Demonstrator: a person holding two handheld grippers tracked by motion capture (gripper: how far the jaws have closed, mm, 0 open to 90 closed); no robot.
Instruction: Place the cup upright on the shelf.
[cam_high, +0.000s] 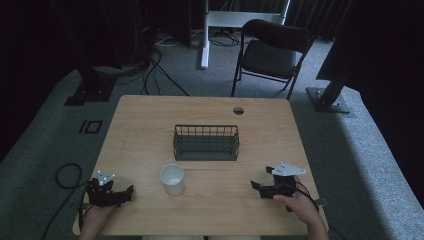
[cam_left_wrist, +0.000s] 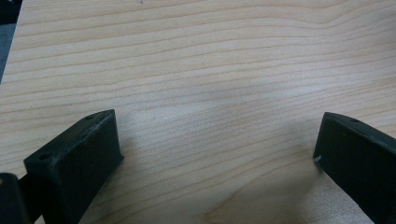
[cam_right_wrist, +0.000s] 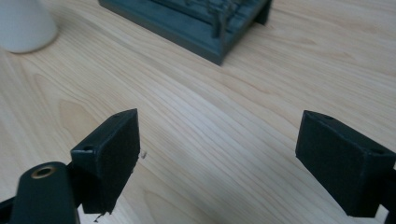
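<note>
I log: white cup (cam_high: 172, 179) near table's (cam_high: 150, 115) front edge, between my left gripper (cam_high: 131, 190) and right gripper (cam_high: 253, 185), both released, empty; wire basket (cam_high: 206, 142) at centre

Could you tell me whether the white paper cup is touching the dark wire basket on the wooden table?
Apart. The high view shows bare wood between the white paper cup and the dark wire basket, the cup standing nearer the person.
</note>
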